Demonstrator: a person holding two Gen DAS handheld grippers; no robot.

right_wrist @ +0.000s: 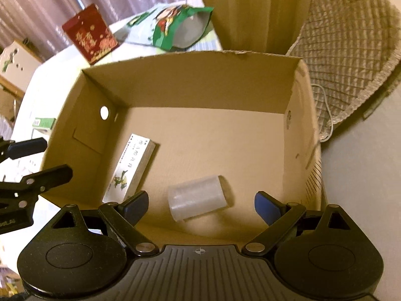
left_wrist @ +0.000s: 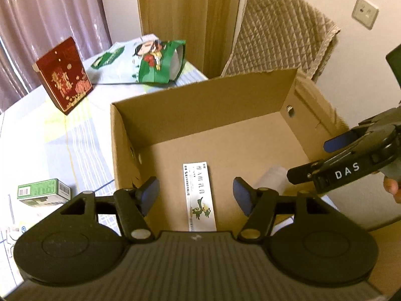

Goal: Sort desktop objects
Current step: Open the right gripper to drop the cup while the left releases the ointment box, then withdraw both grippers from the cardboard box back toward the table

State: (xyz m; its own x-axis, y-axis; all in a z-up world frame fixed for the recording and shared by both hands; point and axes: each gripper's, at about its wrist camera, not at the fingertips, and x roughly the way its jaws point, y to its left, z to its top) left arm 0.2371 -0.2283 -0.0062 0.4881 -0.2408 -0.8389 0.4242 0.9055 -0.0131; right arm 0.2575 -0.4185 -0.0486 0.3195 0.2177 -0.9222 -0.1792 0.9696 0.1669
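- Grippers: left gripper [left_wrist: 196, 195] and right gripper [right_wrist: 201, 207] both hover over the cardboard box's [right_wrist: 175, 67] near wall, jaws apart, holding nothing.
- Box floor: white carton [right_wrist: 130, 169] by the left wall, clear cup [right_wrist: 199, 197] on its side near the front.
- Table: green box [left_wrist: 43, 192] at the left edge, red box [left_wrist: 62, 75] and snack bag [left_wrist: 140, 61] toward the far corner.
- Judgement: next pick should approach level, jaws square across the short sides.

One cardboard box [right_wrist: 190, 80], open at the top. Inside it, two items: one long white carton [right_wrist: 130, 169] and one clear plastic cup [right_wrist: 198, 197] lying on its side. On the table [left_wrist: 82, 135] outside the box, three items: one red box [left_wrist: 62, 75], one green-and-white bag [left_wrist: 147, 61] and one small green box [left_wrist: 42, 192]. Two grippers: left [left_wrist: 196, 195] and right [right_wrist: 201, 207], each with two blue-padded fingers. One quilted chair [left_wrist: 280, 32].
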